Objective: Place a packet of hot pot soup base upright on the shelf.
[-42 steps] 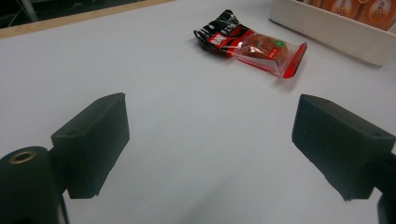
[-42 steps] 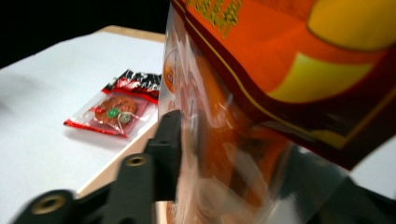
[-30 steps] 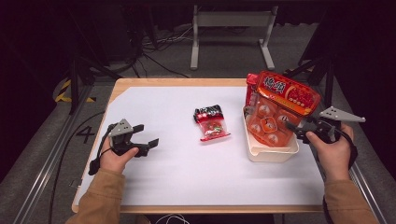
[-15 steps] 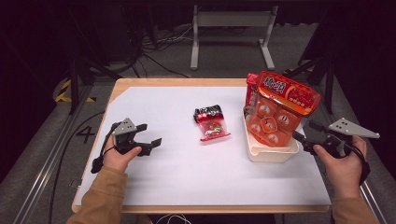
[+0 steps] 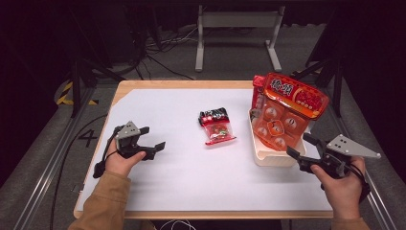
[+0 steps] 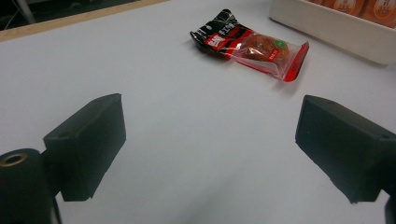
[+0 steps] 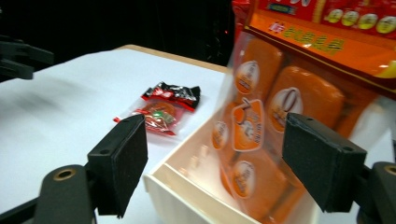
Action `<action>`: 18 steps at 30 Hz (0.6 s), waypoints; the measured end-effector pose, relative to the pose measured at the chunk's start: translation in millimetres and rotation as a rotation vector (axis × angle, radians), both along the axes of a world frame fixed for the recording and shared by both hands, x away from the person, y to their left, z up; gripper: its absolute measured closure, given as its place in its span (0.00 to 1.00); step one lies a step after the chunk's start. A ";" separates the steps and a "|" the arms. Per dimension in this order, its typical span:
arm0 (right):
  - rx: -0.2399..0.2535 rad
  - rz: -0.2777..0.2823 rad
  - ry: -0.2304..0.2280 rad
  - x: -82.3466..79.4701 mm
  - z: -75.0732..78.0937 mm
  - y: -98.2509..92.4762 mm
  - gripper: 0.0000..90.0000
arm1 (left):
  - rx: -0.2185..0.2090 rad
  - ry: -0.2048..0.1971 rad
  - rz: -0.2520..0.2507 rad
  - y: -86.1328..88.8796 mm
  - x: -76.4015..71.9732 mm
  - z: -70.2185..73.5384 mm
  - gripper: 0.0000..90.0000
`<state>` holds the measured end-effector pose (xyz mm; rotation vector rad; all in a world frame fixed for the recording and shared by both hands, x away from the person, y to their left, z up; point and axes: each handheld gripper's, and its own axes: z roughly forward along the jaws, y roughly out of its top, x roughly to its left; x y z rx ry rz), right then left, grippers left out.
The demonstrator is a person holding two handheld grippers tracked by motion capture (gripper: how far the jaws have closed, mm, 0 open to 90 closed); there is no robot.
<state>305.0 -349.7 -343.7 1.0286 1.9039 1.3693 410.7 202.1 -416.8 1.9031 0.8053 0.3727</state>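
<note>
Table (image 5: 158, 191) w/ white cover carries everything. Far left, left gripper (image 5: 154, 143) sits low over the sheet in person's left hand (image 5: 120, 163), jaws spread wide, nothing betw. them; in left gripper view its black pads frame bare white surface, w/ small snack packet (image 6: 250, 44) lying flat further ahead, well apart from the pads. Nothing stands betw. that gripper and the packet. Packet is near table centre (image 5: 217, 126), black end pointing away from the person, clear red end nearer. Right of it, just beside, a white tray (image 5: 268, 155) holds a big orange snack bag (image 5: 285, 115), which stands tilted, top leaning over the tray's far side. Right gripper (image 5: 299, 145) hovers at tray's near right corner, held by right hand (image 5: 341, 184), jaws released and wide apart, not touching the bag. Right gripper view: orange bag (image 7: 280, 116) fills the gap ahead of the pads, tray rim (image 7: 187, 193) below, packet off to the left.
</note>
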 end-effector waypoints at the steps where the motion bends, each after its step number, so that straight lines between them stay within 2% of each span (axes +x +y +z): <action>1: -0.001 0.016 0.002 -1.5 -2.3 4.9 0.26 | -0.003 0.006 0.002 0.4 -0.3 -0.2 0.10; 10: -0.041 0.105 0.009 -2.2 -15.2 19.9 0.26 | -0.019 0.006 0.008 0.5 0.1 0.3 0.10; 15: -0.021 0.162 -0.011 -5.1 -17.9 27.4 0.26 | -0.024 0.023 0.003 -1.2 -0.1 1.4 0.11; 18: -0.011 0.195 -0.020 -7.4 -19.2 32.3 0.25 | -0.024 0.019 0.003 -2.7 0.4 3.0 0.11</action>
